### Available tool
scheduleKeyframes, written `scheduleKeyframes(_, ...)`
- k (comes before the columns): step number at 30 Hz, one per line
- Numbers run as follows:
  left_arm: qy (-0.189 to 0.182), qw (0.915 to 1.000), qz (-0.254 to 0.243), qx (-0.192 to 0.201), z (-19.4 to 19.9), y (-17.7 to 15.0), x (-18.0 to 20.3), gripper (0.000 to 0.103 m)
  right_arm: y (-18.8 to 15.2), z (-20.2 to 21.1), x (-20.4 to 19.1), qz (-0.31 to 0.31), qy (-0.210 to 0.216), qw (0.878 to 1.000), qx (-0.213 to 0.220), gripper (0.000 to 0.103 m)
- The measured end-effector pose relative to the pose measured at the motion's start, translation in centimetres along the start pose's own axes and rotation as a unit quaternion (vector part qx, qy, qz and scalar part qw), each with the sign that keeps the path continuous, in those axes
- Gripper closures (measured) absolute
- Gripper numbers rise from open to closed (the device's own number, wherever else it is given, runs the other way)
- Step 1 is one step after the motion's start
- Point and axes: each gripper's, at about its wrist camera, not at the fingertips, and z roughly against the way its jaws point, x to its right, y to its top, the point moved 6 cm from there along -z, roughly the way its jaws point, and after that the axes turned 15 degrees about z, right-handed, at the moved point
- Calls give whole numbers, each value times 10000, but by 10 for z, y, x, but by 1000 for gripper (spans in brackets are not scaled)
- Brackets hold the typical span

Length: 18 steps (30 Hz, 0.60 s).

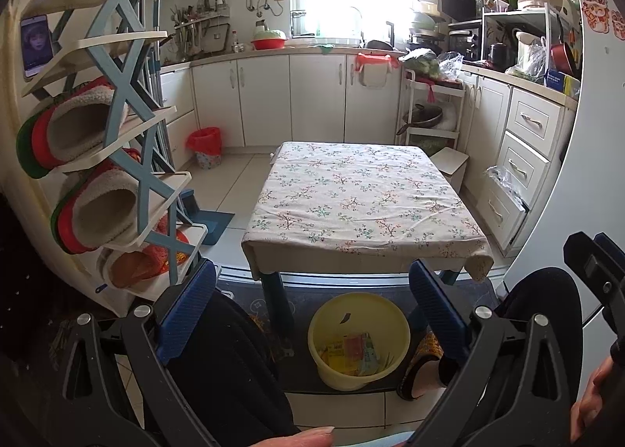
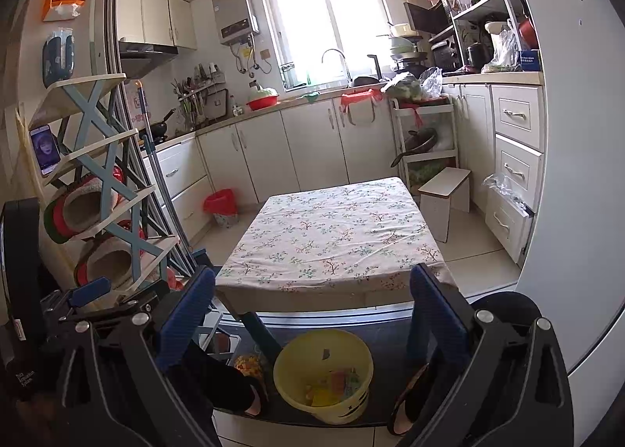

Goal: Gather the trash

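Observation:
A yellow bucket (image 1: 358,341) stands on the floor between a person's feet, in front of the low table; colourful wrappers (image 1: 353,353) lie in its bottom. The right wrist view shows the same bucket (image 2: 323,372) and wrappers (image 2: 332,384). My left gripper (image 1: 312,314) hangs above the bucket, open, with nothing between its blue pads. My right gripper (image 2: 312,314) is also open and empty, held over the bucket. The right gripper's fingers (image 1: 593,263) show at the right edge of the left wrist view. The low table (image 1: 363,197) wears a floral cloth with nothing on it.
A shoe rack (image 1: 117,158) with slippers stands at the left. A red-lined bin (image 1: 205,146) sits by the white cabinets. A small stool (image 2: 445,197) is right of the table. A fridge (image 2: 566,212) fills the right side. The person's legs (image 1: 234,369) flank the bucket.

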Motion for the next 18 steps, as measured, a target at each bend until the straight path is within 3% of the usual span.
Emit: scheduleKeyframes(18, 19, 10000, 37, 46, 3, 4, -1, 8, 0, 2, 1, 23, -30, 10000, 12, 7)
